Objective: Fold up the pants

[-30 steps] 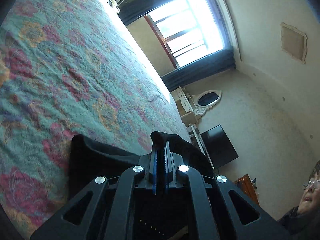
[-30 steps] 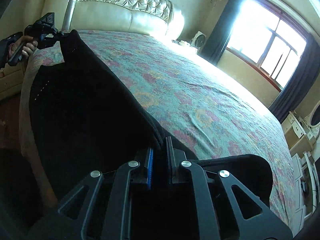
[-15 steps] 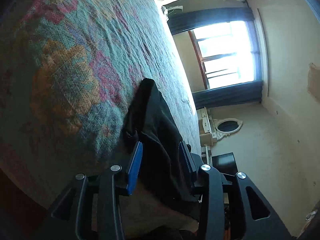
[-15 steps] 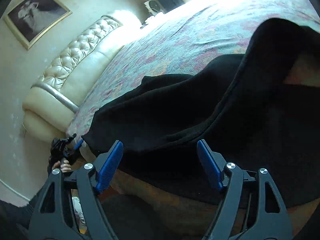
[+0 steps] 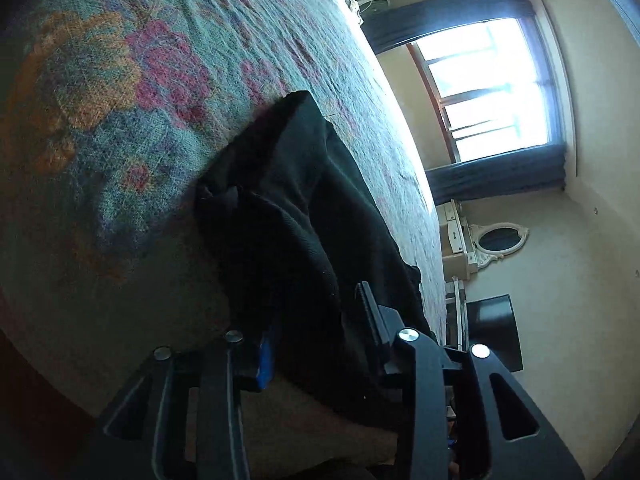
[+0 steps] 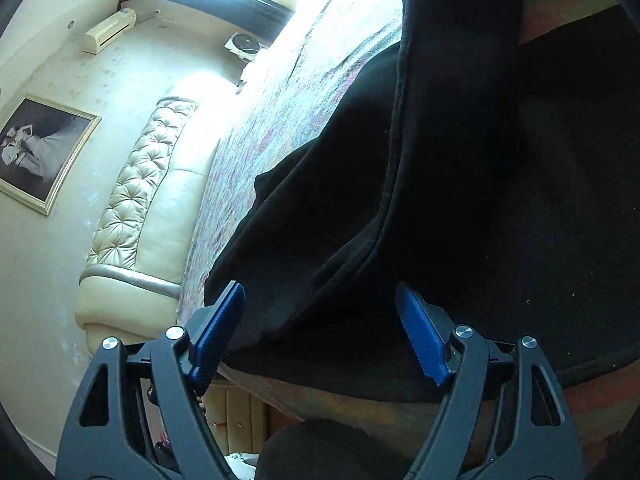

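Note:
The black pants (image 5: 296, 216) lie over the edge of the bed with the floral bedspread (image 5: 120, 80). My left gripper (image 5: 318, 332) straddles a thick bunch of their fabric at that edge. Its jaws are closing, and the cloth fills the gap and covers most of the blue left pad (image 5: 265, 356). In the right wrist view the pants (image 6: 440, 200) hang in folds over the bed's side, with a seam running down the middle. My right gripper (image 6: 320, 320) stands wide open just in front of them, both blue pads (image 6: 218, 330) bare and pressing on nothing.
A cream tufted headboard (image 6: 132, 200) stands at the bed's head, with a framed picture (image 6: 40, 152) and an air conditioner (image 6: 110, 30) on the wall. Beyond the bed are a bright window (image 5: 492, 88), a white dresser with an oval mirror (image 5: 500, 238) and a dark screen (image 5: 492, 332).
Both grippers let go of the pants edge they held up. The pants dropped onto the bed's edge. The right gripper rolled, sank and opened wide. The left moved down around a bunch of fabric.

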`<state>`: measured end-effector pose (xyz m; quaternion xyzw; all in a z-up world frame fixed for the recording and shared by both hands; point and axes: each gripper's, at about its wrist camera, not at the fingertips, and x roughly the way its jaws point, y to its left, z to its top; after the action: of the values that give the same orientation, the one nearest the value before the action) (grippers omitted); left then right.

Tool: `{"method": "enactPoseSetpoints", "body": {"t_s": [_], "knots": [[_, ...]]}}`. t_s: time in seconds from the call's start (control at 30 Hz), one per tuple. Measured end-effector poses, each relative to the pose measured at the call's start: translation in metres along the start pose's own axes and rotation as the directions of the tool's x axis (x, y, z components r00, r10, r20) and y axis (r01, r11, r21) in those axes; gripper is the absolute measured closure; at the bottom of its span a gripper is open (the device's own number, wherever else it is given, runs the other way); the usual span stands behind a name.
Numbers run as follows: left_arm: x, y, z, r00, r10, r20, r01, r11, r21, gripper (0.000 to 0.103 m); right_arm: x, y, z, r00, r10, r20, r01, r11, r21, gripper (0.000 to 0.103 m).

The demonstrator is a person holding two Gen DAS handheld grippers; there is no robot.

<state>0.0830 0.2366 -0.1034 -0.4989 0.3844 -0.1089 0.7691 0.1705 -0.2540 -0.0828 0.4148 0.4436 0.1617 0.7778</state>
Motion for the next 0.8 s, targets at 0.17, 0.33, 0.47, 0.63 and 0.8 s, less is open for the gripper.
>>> {"method": "enactPoseSetpoints", "body": {"t_s": [0.17,0.33,0.47,0.63,0.8], "knots": [[0.009,0.002,-0.004,1.000,0.001,0.009,-0.001,1.000,-0.004,0.096,0.005,0.006,-0.001,0.996,-0.092,0.012,0.092,0.995,-0.028,0.025],[0.014,0.007,-0.008,0.999,-0.034,0.002,0.034,0.998,-0.044,0.096,0.016,0.000,0.004,0.989,-0.141,0.034,0.141,0.990,0.016,0.054],[0.017,0.010,-0.007,0.999,-0.053,0.000,0.053,0.997,-0.061,0.096,0.015,-0.014,0.001,0.995,-0.094,0.022,0.092,0.993,0.078,0.089],[0.016,-0.002,-0.002,0.997,-0.069,0.022,0.069,0.997,-0.034,0.096,-0.005,0.002,-0.011,0.998,-0.019,0.056,0.016,0.998,0.055,0.091],[0.013,-0.001,0.010,0.995,-0.092,0.045,0.094,0.994,-0.051,0.096,-0.014,0.003,-0.038,1.000,0.003,0.010,-0.003,0.999,0.049,0.091]]}}
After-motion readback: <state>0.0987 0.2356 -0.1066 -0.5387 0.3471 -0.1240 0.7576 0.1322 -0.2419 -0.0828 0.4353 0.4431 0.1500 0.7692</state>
